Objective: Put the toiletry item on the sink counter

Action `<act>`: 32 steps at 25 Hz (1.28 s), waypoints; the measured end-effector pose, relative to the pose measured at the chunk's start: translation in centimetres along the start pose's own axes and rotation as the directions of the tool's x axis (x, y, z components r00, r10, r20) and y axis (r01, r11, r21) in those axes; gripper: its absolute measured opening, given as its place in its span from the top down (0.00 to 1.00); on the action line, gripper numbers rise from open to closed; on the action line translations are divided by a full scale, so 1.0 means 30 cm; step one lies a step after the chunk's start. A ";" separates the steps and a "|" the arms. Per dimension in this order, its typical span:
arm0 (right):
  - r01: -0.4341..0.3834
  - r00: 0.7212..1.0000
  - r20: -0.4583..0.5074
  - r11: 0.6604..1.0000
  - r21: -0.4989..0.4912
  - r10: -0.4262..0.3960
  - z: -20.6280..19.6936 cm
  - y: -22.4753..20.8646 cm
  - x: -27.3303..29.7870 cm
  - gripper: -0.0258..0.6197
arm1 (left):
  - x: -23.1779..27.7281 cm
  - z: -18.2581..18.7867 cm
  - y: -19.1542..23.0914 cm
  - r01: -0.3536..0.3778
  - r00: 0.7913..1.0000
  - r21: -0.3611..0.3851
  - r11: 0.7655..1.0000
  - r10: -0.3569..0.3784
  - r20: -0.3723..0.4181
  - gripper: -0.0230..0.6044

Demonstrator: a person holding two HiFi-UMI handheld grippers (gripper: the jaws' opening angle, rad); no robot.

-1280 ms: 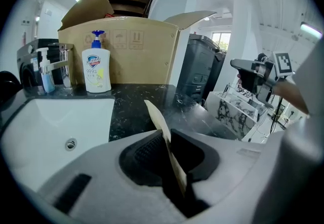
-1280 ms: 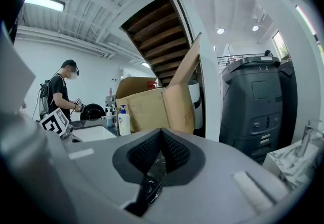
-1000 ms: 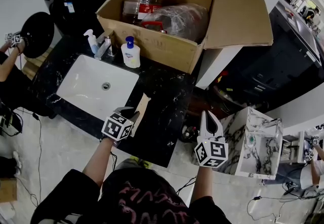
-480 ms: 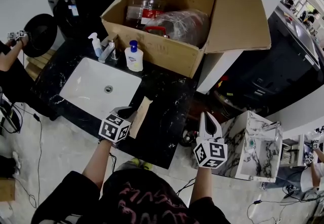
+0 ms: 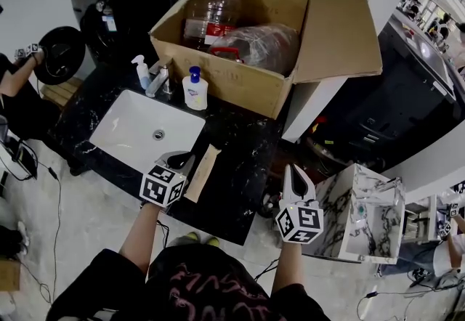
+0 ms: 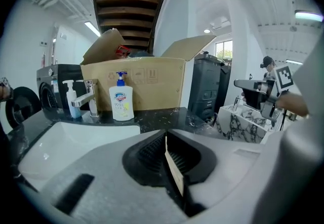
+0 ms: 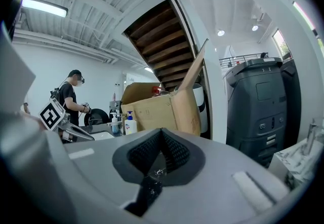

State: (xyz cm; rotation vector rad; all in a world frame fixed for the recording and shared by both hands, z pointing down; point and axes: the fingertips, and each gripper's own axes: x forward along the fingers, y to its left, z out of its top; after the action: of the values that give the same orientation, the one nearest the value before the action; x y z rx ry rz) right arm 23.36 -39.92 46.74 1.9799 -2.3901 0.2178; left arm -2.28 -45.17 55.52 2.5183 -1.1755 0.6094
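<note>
A long flat tan packet (image 5: 203, 172) sticks out from my left gripper (image 5: 182, 161) over the black marble sink counter (image 5: 243, 152), just right of the white basin (image 5: 138, 136). In the left gripper view the packet (image 6: 174, 172) shows edge-on, and the left gripper (image 6: 167, 149) is shut on it. I cannot tell whether the packet touches the counter. My right gripper (image 5: 296, 176) hangs off the counter's front right corner. It is shut with nothing between its pads, as the right gripper view also shows (image 7: 161, 147).
A white soap bottle (image 5: 195, 89) with a blue pump, a small blue pump bottle (image 5: 142, 71) and a tap (image 5: 161, 80) stand behind the basin. A big open cardboard box (image 5: 247, 72) fills the counter's back. A marbled white cabinet (image 5: 363, 210) stands at the right. A person (image 5: 14, 87) is at the left.
The head view has shifted a little, so the counter sits lower in frame. Both grippers keep about the same places; the left still holds the tan packet.
</note>
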 end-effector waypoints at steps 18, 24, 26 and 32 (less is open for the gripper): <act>0.000 0.999 0.040 1.000 -0.020 0.001 0.060 0.033 -0.047 0.94 | -0.175 0.309 -0.037 -0.023 0.976 0.085 0.996 0.004 0.216 0.97; 0.007 0.999 0.054 0.999 -0.031 -0.005 0.095 0.038 -0.059 0.94 | -0.251 0.420 -0.026 -0.059 0.953 0.100 0.993 0.027 0.301 0.97; 0.021 0.998 0.061 0.999 -0.030 -0.019 0.102 0.033 -0.070 0.94 | -0.268 0.434 -0.031 -0.061 0.949 0.103 0.993 0.025 0.316 0.97; 0.036 0.997 0.073 0.998 -0.056 -0.032 0.112 0.033 -0.091 0.94 | -0.291 0.438 -0.036 -0.070 0.941 0.111 0.991 0.029 0.337 0.97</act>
State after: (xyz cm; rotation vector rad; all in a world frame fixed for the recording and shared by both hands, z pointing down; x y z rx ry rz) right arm 23.14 -37.49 43.03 2.0357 -2.3735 0.0775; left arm -3.20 -44.46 39.75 2.7827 -1.3545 0.2743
